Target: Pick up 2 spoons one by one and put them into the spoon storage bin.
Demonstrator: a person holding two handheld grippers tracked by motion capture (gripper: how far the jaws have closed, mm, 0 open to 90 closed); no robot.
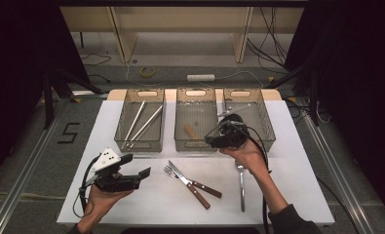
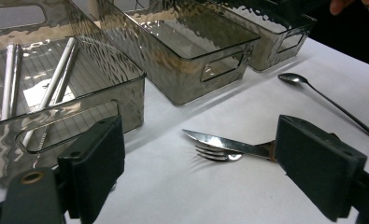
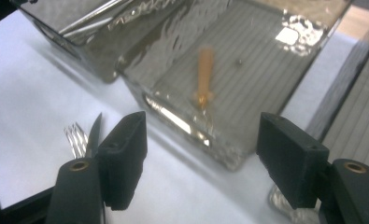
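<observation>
Wooden-handled piece [image 1: 191, 131]: we see it lying flat on the floor of the middle bin [image 1: 196, 142], near that bin's front wall; in the right gripper view [image 3: 204, 77] it sits beyond the jaws, blurred, so we cannot tell which utensil it is.
Right gripper [image 1: 213, 141]: we hold it at the middle bin's front right corner; jaws wide apart, nothing between them.
Left gripper [image 1: 142, 176]: we hold it low over the sheet's left front part, jaws spread and empty, pointing toward the knife and fork.
Left bin [image 1: 139, 145]: long pale sticks [image 1: 146, 124] lie slanted inside.
Right bin [image 1: 267, 127]: partly behind our right hand; metal pieces inside, too small to name.
Knife [image 1: 195, 181] and fork [image 1: 186, 185]: crossed on the sheet, wooden handles toward us, in front of the middle bin.
Spoon [image 1: 241, 187]: alone on the sheet, right of the pair, bowl toward the bins.
Surface: a white sheet [image 1: 302, 185] covers the table; three clear grey bins stand in a row along its far edge.
Room: dark to both sides, grey floor, a painted "5" [image 1: 68, 132] at left, a roll of tape [image 1: 147, 71] and cables beyond the table.
</observation>
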